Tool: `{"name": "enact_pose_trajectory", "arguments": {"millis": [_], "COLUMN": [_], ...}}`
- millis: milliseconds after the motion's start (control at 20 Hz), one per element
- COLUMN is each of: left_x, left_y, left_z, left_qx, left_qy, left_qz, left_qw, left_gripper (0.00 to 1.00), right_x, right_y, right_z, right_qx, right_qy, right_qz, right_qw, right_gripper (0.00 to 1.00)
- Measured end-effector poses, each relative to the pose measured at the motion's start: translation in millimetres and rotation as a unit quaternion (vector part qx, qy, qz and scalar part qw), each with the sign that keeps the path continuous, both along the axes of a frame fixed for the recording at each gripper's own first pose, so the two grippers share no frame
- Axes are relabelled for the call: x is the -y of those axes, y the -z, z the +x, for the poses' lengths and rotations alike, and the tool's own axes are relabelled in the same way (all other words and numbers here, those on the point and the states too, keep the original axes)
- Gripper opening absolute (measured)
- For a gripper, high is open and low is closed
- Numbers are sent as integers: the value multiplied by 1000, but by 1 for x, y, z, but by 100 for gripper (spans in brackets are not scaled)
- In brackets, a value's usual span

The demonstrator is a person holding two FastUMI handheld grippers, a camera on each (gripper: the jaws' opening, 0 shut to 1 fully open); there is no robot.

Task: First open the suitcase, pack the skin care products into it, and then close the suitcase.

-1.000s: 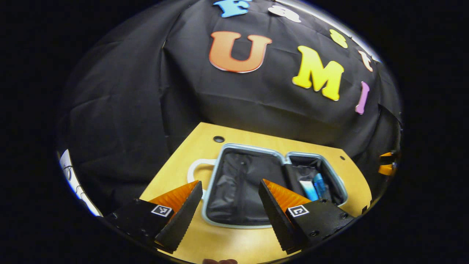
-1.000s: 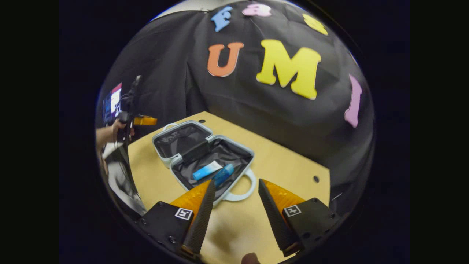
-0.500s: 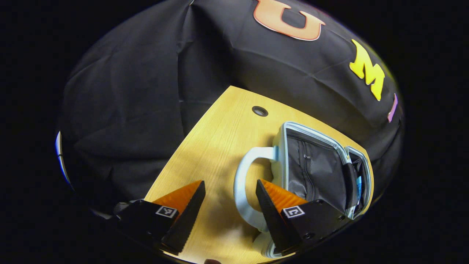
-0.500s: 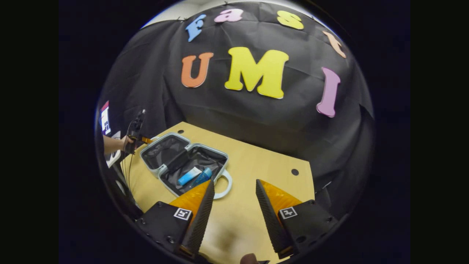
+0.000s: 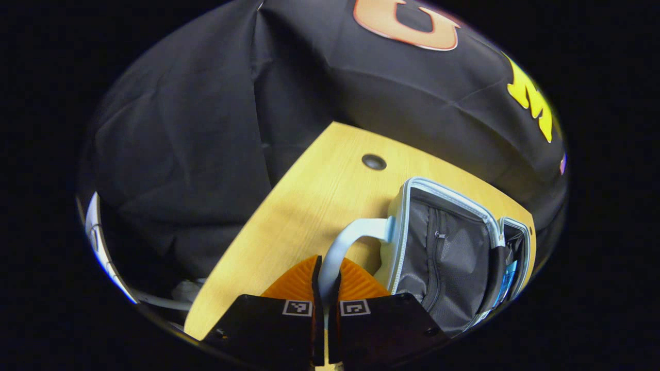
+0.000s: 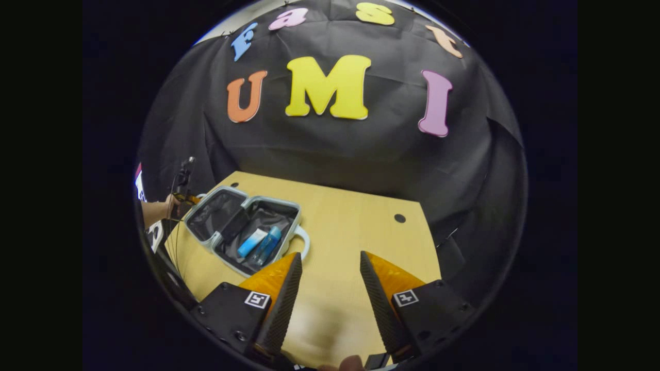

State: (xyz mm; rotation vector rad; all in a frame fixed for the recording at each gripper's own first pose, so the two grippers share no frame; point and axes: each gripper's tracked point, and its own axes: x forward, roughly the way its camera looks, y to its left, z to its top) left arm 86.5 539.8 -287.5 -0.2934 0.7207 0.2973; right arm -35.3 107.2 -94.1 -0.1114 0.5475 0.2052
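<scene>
The pale blue suitcase (image 6: 242,234) lies open and flat on the wooden table (image 6: 350,226), showing its black lining. Two blue skin care tubes (image 6: 259,243) rest in its near half. In the left gripper view the lid half (image 5: 443,247) sits to the right, and its white handle (image 5: 343,242) curves down between my fingers. My left gripper (image 5: 325,288) is shut on that handle. My right gripper (image 6: 326,288) hangs open over bare table, to the right of the suitcase, with nothing between its fingers. The left gripper (image 6: 183,198) and a hand (image 6: 167,206) show at the suitcase's far side.
The table has round holes near its back corners (image 6: 399,218) (image 5: 374,162). Black cloth walls close in behind and to the sides. A white cable (image 5: 154,301) runs below the table's left edge.
My left gripper came down beside the suitcase and shut on the lid's white handle; half a second ago it stood open around it. My right gripper drew back to the right, staying open.
</scene>
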Motion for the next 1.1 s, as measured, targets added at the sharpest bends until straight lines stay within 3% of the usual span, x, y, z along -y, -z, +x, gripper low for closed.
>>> {"name": "enact_pose_trajectory", "arguments": {"millis": [250,500,800,1100], "left_x": [26,108,232,368], "left_y": [-108,-204,-259,-257], "left_z": [-12,-21,-21,1], "left_qx": [84,143,189,217], "left_qy": [-5,29,52,97], "left_qz": [45,99,81,77], "left_qw": [995,984,977,968], "left_gripper": [5,4,4,4], "right_x": [12,46,99,143], "right_y": [-23,-21,-30,-33], "right_z": [7,-5,-7,-23], "right_qx": [55,62,84,85], "right_qy": [28,48,108,134], "right_qz": [44,60,82,66], "right_qw": [997,995,987,985], "right_gripper": [69,69,69,69]}}
